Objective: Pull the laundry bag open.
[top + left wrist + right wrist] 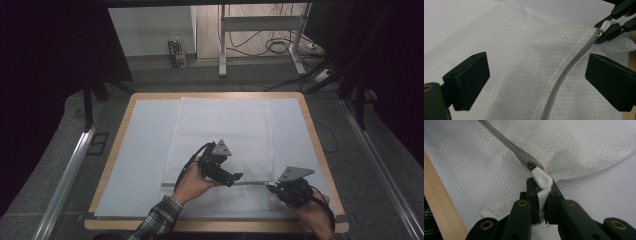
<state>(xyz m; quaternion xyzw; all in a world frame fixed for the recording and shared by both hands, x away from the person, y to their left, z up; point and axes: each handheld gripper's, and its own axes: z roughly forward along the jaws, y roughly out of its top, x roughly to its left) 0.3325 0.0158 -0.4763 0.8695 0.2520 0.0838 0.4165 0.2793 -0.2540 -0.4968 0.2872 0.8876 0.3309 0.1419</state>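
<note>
White mesh, a laundry bag (220, 135), lies flat mid-table on the pale mat (140, 150), its grey zipper (564, 75) near our edge. Our right gripper (543, 195) is clamped on the white pull tab (541, 178); our left gripper (536, 75) gapes wide, empty, above the zipper. Unpinned mesh may bunch and jam the slider, or the tab may slip. Nothing blocks us; the wooden table edge (441, 202) sits close.

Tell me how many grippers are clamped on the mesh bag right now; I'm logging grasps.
1. The right gripper is shut on the white zipper pull at the mesh bag corner; the left gripper hovers open above the zipper.
</note>
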